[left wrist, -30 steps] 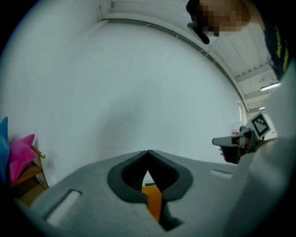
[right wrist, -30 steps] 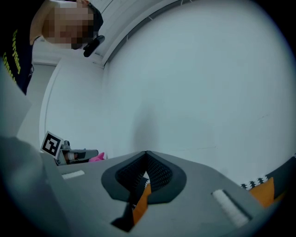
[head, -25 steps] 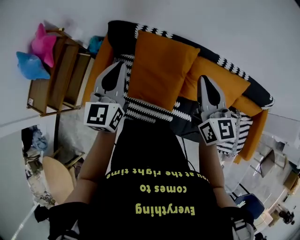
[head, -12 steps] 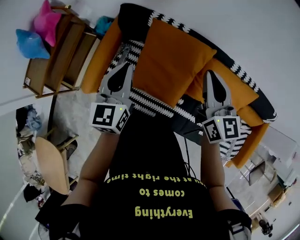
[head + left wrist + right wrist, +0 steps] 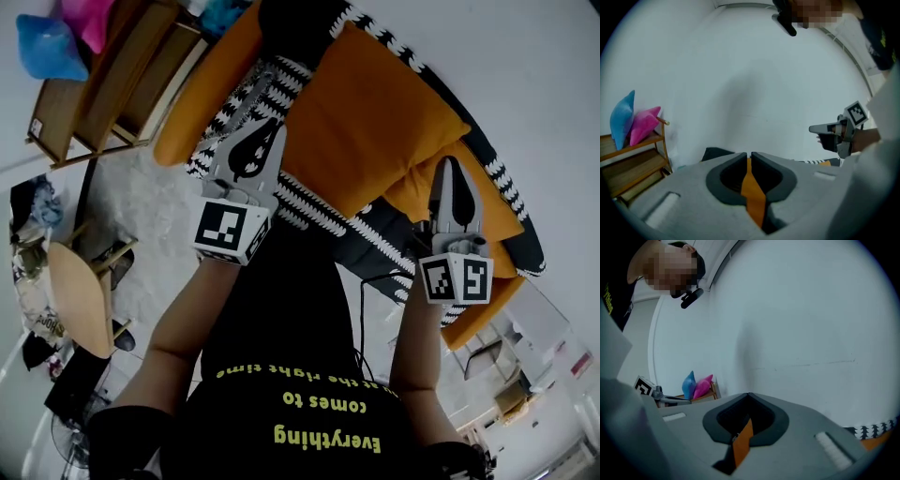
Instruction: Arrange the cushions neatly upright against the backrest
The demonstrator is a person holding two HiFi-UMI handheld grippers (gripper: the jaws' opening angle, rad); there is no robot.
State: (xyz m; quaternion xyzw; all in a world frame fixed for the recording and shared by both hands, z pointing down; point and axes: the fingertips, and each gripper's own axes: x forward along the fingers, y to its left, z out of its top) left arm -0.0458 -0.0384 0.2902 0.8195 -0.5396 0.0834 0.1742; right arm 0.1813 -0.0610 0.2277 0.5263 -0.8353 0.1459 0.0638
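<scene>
A large orange cushion [image 5: 366, 122] leans over the black sofa [image 5: 506, 211] with white-patterned trim. My left gripper [image 5: 270, 127] is at the cushion's left edge. In the left gripper view its jaws [image 5: 750, 157] are shut on a strip of orange fabric [image 5: 752, 192], only a thin slit between them. My right gripper [image 5: 452, 167] sits at the cushion's lower right corner, where a second orange cushion [image 5: 487, 202] lies behind. In the right gripper view [image 5: 748, 394] a fold of orange fabric [image 5: 742, 444] is pinched in the shut jaws.
A black-and-white zigzag cushion [image 5: 239, 98] lies on the sofa's left end by the orange armrest [image 5: 192, 108]. A wooden shelf [image 5: 103, 84] carries blue [image 5: 42, 45] and pink [image 5: 86, 13] star cushions. A round wooden table [image 5: 75, 295] stands lower left. The white wall is behind.
Both grippers have come down toward the sofa with the orange cushion between them. The sofa and shelf have slid up in the head view.
</scene>
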